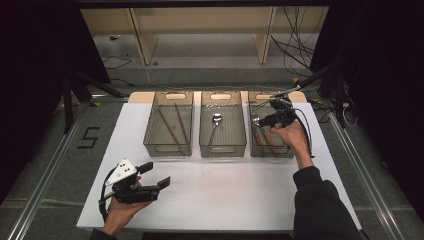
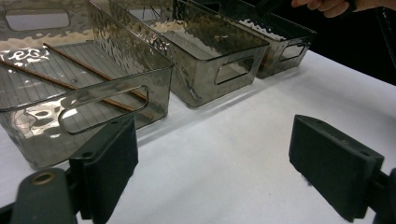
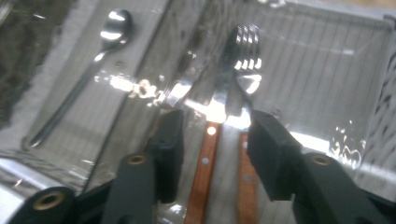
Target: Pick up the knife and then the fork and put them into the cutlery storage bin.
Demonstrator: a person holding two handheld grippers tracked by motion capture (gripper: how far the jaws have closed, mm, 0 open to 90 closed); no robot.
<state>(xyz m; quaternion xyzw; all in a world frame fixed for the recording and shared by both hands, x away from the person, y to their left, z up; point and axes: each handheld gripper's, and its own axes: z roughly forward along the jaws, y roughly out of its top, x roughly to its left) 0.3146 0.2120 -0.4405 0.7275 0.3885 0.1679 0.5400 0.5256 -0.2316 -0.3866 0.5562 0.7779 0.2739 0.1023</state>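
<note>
At right of the high view, my right gripper [image 1: 270,119], jaws half-open and apparently gripping nothing, hangs over two wooden-handled forks [image 3: 223,135] in the right-hand bin [image 1: 290,151]; best lifted straight up, clear of handles.

Your left hand [image 1: 120,210] rested low at the near left, palm up under the left gripper [image 1: 156,175], which lay level and pointed right. Its jaws stood wide apart with nothing between them. Your right arm, in a dark sleeve, stretched to the far right. Your right hand [image 1: 290,136] held the right gripper [image 1: 259,120] angled downward and to the left, its jaws parted and pressing on nothing.
</note>
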